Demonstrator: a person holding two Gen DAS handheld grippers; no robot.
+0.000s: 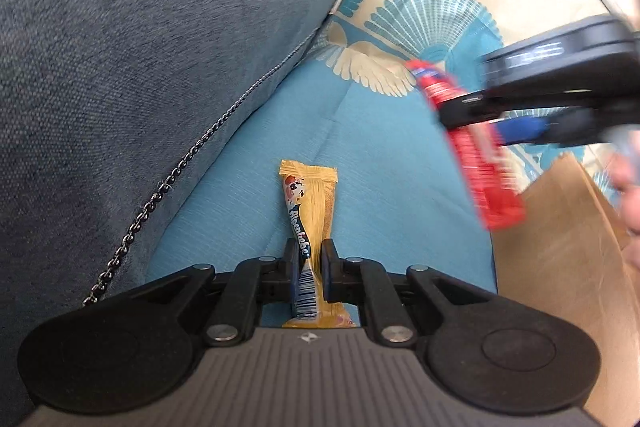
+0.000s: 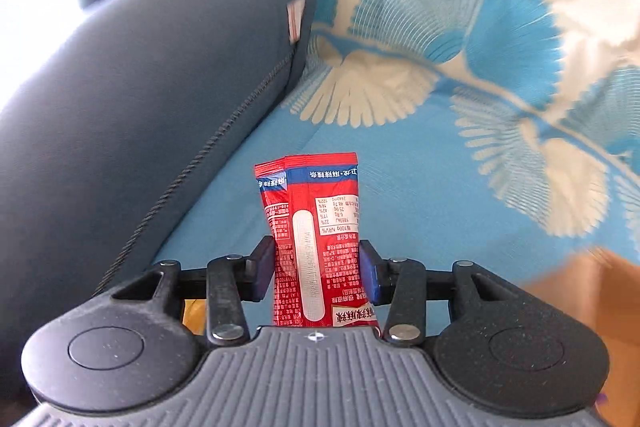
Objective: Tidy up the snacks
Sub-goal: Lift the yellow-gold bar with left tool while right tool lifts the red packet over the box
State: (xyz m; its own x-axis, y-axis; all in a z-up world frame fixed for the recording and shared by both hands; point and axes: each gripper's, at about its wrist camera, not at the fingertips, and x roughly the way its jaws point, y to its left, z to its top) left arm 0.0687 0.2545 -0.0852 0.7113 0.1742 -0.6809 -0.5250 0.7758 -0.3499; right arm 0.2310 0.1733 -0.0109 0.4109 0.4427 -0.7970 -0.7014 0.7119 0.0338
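Note:
A yellow Alpenliebe candy stick (image 1: 316, 195) points away from me over the blue seat cover, and my left gripper (image 1: 311, 251) is shut on its lower half. In the right wrist view my right gripper (image 2: 318, 251) is shut on red snack packets (image 2: 316, 195), two as far as I can see, with both pads pressed on their sides. The left wrist view shows that right gripper (image 1: 480, 123) at the right, blurred, holding the red packets (image 1: 492, 183) in the air above the seat.
A grey-blue sofa cushion (image 1: 140, 67) with a metal chain (image 1: 160, 195) along its seam fills the left. The seat wears a blue and cream fan-patterned cover (image 1: 380, 167). A brown paper bag or box (image 1: 560, 247) stands at the right, with a hand (image 1: 630, 195) at the edge.

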